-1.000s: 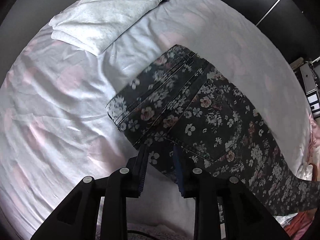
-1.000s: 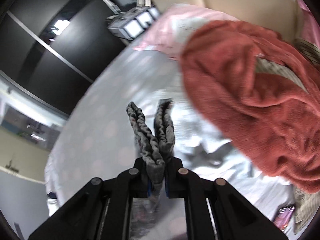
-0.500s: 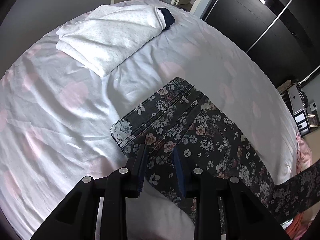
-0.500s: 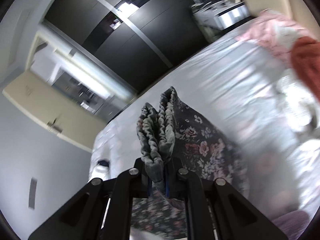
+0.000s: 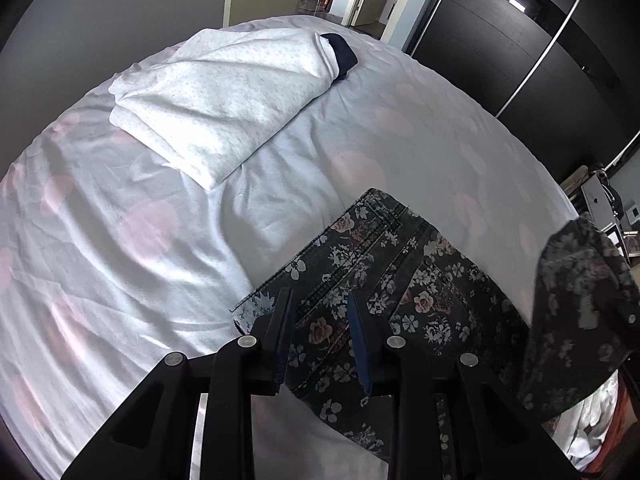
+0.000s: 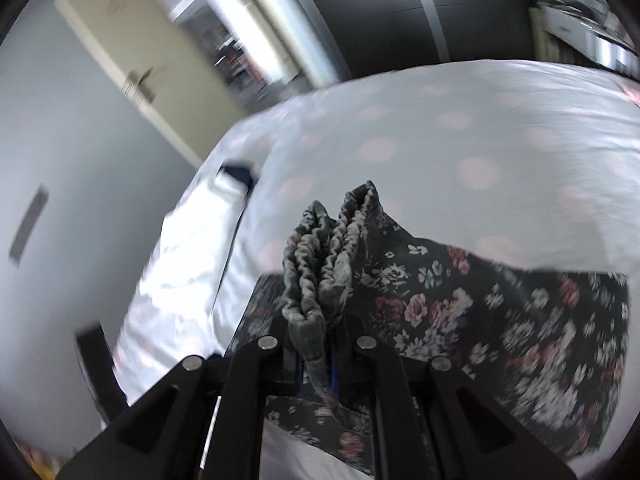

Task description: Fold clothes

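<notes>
Your left claw [image 5: 320, 320] stands wide, jaws over the waistband end of the floral trousers [image 5: 400, 292], gripping nothing. Your right claw [image 6: 316, 344] is clamped on the gathered cuff end [image 6: 320, 264], lifted above the bed [image 5: 120, 260]. The trousers' long axis runs from waistband right toward that raised end. Farther off, a folded white garment [image 5: 224, 96] lies on the bed.
</notes>
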